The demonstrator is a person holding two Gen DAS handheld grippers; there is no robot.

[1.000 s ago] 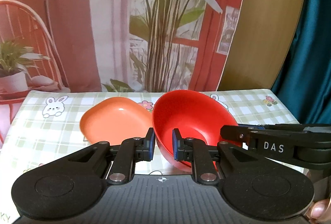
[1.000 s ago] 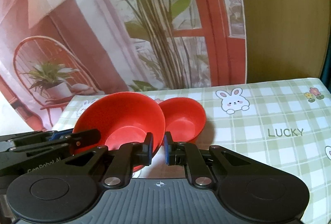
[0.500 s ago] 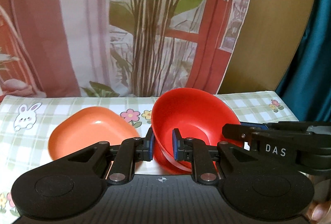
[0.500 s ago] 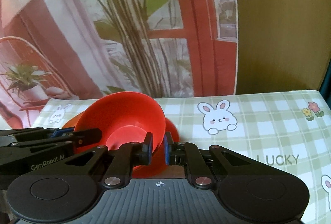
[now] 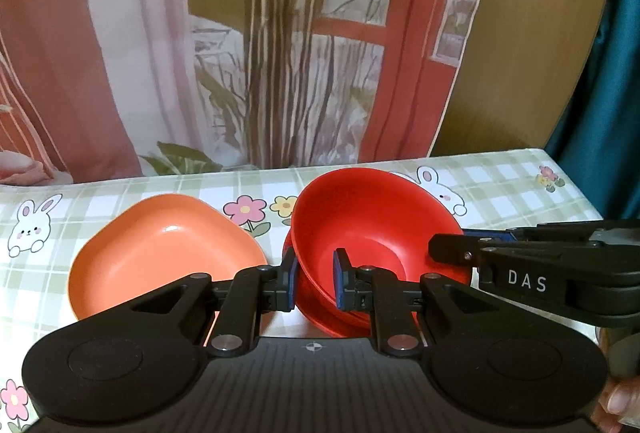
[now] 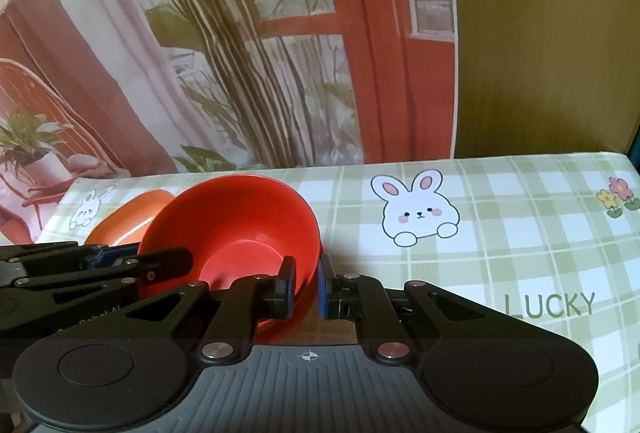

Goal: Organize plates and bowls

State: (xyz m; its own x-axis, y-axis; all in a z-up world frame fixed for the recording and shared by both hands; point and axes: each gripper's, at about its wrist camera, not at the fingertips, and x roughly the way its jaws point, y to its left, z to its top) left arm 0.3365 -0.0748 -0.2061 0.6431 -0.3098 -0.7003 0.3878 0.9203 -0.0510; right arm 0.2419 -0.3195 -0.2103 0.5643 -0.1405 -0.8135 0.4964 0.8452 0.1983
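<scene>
A large red bowl (image 5: 368, 217) is held between both grippers. My left gripper (image 5: 314, 283) is shut on its left rim; my right gripper (image 6: 306, 285) is shut on its right rim (image 6: 312, 233). The bowl (image 6: 236, 225) sits down into a second red bowl (image 5: 320, 317) beneath it, whose rim shows below. An orange plate (image 5: 160, 253) lies on the table to the left, also seen behind the bowl in the right wrist view (image 6: 132, 213). The right gripper's fingers (image 5: 452, 249) show in the left wrist view.
The table wears a green checked cloth (image 6: 500, 233) with rabbits, flowers and the word LUCKY. A printed backdrop of plants and red window frames (image 5: 280, 53) stands behind the table. A teal curtain (image 5: 600, 113) hangs at the right.
Both grippers have carried the large red bowl over the smaller red bowl and lowered it into it. The orange plate has not moved on the table.
</scene>
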